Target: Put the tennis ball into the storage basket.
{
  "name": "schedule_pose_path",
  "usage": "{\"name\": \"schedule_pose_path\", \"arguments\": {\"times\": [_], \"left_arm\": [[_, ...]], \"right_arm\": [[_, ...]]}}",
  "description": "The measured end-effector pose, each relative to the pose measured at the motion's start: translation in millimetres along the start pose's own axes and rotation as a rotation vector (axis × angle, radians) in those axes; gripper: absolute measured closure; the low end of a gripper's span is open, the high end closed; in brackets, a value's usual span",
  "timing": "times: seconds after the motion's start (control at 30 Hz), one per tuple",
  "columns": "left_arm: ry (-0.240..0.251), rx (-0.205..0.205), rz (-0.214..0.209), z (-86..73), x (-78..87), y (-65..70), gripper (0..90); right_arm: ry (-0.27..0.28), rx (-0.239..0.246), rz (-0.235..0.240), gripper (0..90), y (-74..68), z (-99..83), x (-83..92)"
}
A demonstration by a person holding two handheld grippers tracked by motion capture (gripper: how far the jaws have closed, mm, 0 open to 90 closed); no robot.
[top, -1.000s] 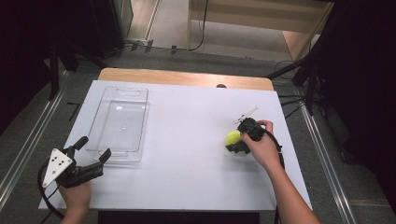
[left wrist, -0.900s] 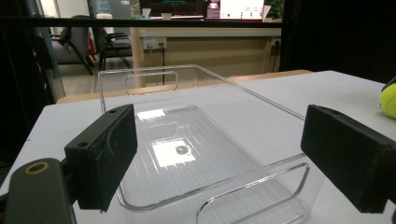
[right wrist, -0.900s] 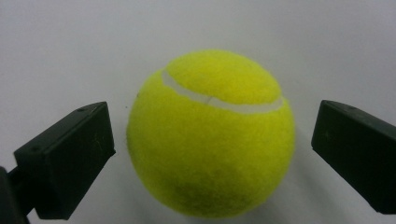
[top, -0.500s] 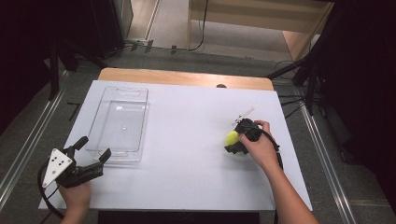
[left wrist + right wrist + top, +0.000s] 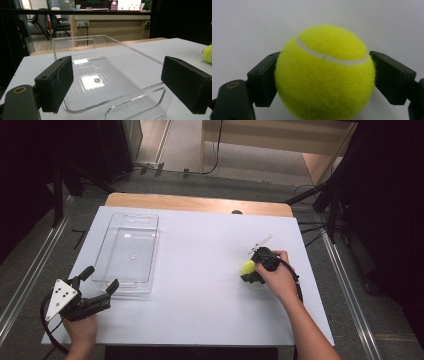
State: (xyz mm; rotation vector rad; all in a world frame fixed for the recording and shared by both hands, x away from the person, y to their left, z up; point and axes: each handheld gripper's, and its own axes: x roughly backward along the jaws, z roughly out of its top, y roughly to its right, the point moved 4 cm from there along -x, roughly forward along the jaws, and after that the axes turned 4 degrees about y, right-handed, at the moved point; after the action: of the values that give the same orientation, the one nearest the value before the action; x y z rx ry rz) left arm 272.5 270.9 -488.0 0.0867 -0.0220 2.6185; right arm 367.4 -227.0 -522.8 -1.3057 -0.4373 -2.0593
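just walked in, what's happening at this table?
A person works two handheld tongs over a white table. The right tongs have just been closing on a yellow tennis ball, which sits on the table between the jaws, both pads against it. The left tongs hang open near a clear plastic tray.

A clear plastic rectangular tray [image 5: 129, 251] lies on the left half of the white-topped bench [image 5: 200, 295]. A yellow felt tennis ball [image 5: 248, 267] rests on the bench's right half, well apart from the tray.
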Motion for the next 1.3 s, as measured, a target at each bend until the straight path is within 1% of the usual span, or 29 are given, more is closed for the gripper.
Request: {"name": "schedule_pose_path", "arguments": {"times": [0.07,0.17,0.27,0.37,0.5,0.53,0.6,0.63,0.77,0.87,0.97,1.0,1.07,1.13,1.17,1.2,1.3], "left_arm": [[0.002,0.002,-0.001,0.0,-0.1,0.1,11.3],[0.002,0.001,-0.001,0.1,0.0,-0.1,11.3],[0.002,0.002,-0.001,0.1,0.0,0.1,11.3],[0.003,0.002,-0.002,0.1,-0.1,0.0,11.3],[0.002,0.002,-0.001,0.1,-0.1,0.0,11.3],[0.001,0.001,-0.001,0.0,-0.1,0.0,11.3],[0.001,0.001,0.000,0.1,0.0,0.1,11.3],[0.001,0.001,0.000,0.0,0.0,0.1,11.3],[0.001,0.001,0.000,0.0,0.0,0.1,11.3],[0.002,0.002,0.000,0.1,0.0,0.2,11.3],[0.002,0.001,0.000,0.1,0.1,0.1,11.3],[0.002,0.003,0.000,0.1,0.1,0.2,11.3],[0.003,0.002,0.000,0.1,0.1,0.1,11.3],[0.003,0.003,-0.001,0.1,0.1,0.1,11.3],[0.003,0.002,-0.001,0.1,0.1,0.1,11.3],[0.004,0.002,-0.003,0.1,0.1,0.1,11.3],[0.003,0.001,-0.002,0.2,0.3,0.0,11.3]], "right_arm": [[0.005,-0.004,0.016,20.1,-0.4,0.2,-0.2],[0.014,-0.005,0.018,22.7,-0.8,1.1,0.4],[0.015,-0.007,0.028,23.0,-0.4,1.2,1.0],[0.012,-0.015,0.031,23.1,0.0,0.7,1.8],[0.011,-0.009,0.031,23.2,1.0,0.9,2.5],[0.007,-0.015,0.033,23.2,0.6,1.1,3.3],[0.016,-0.017,0.036,23.2,0.8,2.0,4.4],[0.022,-0.010,0.036,23.2,1.4,2.5,4.6],[0.023,-0.015,0.037,23.2,0.4,4.3,6.8],[0.018,-0.011,0.042,23.2,-0.5,6.0,8.4],[0.021,-0.005,0.036,23.2,-1.0,8.0,8.8],[0.023,0.005,0.039,23.2,-0.9,8.9,9.0],[0.021,0.001,0.036,23.2,-2.4,10.8,9.7],[0.023,0.010,0.040,23.2,-3.4,13.1,10.8],[0.025,0.005,0.040,23.2,-4.4,14.5,11.3],[0.027,0.016,0.043,23.2,-4.6,15.6,11.6],[0.028,0.018,0.043,23.2,-6.6,19.4,13.0]]}}
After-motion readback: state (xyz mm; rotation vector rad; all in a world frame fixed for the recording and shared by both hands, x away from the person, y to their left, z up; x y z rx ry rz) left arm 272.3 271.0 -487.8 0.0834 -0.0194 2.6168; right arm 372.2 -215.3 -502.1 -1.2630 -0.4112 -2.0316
